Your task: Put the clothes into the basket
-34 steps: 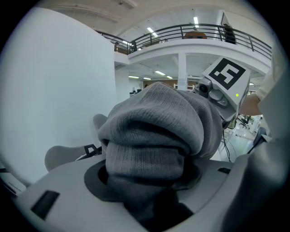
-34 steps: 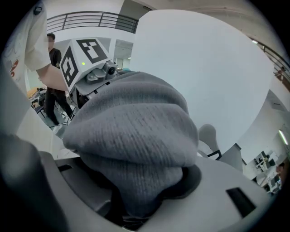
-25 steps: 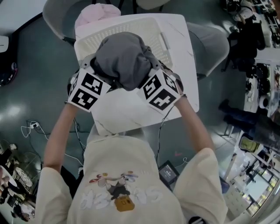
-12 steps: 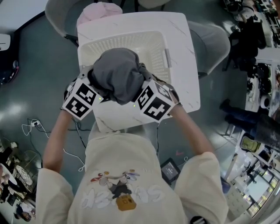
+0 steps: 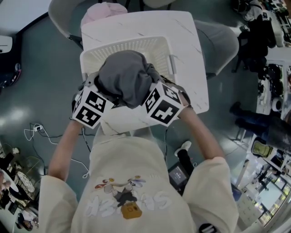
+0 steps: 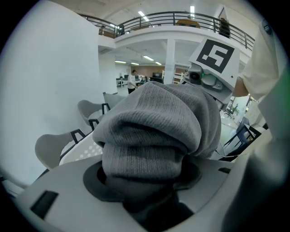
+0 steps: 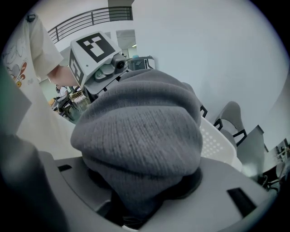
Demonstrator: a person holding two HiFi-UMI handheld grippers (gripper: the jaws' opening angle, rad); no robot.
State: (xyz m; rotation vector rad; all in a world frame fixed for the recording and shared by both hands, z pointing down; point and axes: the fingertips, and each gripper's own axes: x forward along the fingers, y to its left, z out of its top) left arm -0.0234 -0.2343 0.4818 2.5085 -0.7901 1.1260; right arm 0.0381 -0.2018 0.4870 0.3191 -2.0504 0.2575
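A bunched grey knit garment (image 5: pixel 127 82) hangs between my two grippers, above the near part of the white perforated basket (image 5: pixel 157 50) on the white table (image 5: pixel 191 54). My left gripper (image 5: pixel 103 91) is shut on the garment's left side, and the cloth (image 6: pixel 154 131) fills its jaws. My right gripper (image 5: pixel 150 93) is shut on the right side, where the knit (image 7: pixel 145 136) hides its fingertips. Each gripper view shows the other gripper's marker cube behind the bundle.
A pink cloth (image 5: pixel 103 11) lies on a grey chair (image 5: pixel 61 18) beyond the table's far left corner. Another grey chair (image 5: pixel 223 43) stands at the table's right. Cables (image 5: pixel 36 132) run over the floor at the left. The person's shoe (image 5: pixel 184 148) shows under the table edge.
Both grippers with the grey garment dipped toward me, then shifted a little forward again over the basket's near part. A shoe has come into view below the table.
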